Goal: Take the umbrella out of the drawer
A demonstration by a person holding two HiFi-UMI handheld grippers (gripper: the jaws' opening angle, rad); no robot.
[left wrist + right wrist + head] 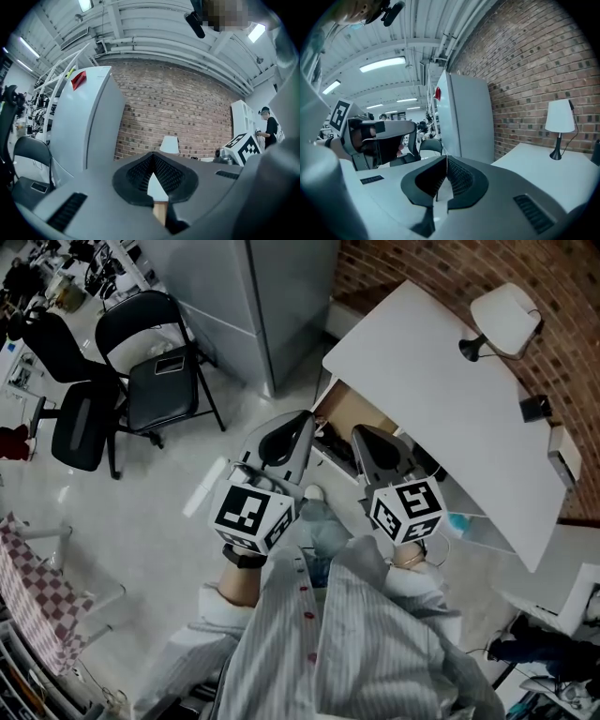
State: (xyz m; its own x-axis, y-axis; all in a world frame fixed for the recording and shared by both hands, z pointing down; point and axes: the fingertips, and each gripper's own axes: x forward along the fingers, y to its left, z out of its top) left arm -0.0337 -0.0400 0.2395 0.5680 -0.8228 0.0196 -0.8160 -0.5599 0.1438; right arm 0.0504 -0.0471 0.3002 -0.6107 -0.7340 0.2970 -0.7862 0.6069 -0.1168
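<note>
You cannot make out the umbrella in any view. The drawer [354, 411] stands open under the near edge of the bench [441, 381], but your two grippers cover most of its inside. Only a brown strip of its bottom shows, along with some dark shapes at its front edge that are too small to identify. Your own shirt fills the lower middle of the head view and hides the floor beneath you.

Your left gripper [306, 420] has its jaws clenched tip to tip with nothing between them. In the left gripper view, only a sliver of the white bench edge and brown wood shows through the gap behind the tips. Your right gripper [362, 433] is clenched the same way and is also empty. Both are held side by side, just in front of the open drawer and apart from it.

The bench is white and bare where it shows, with a white-shaded lamp [504, 317] near its far corner against the brick wall [422, 263]. A tall grey cabinet [253, 296] stands just beside the bench. Out on the pale floor [141, 493] are a black folding chair [155, 371] and a black office chair [80, 423]. A checked cloth [37, 582] is cut off at the left edge.
</note>
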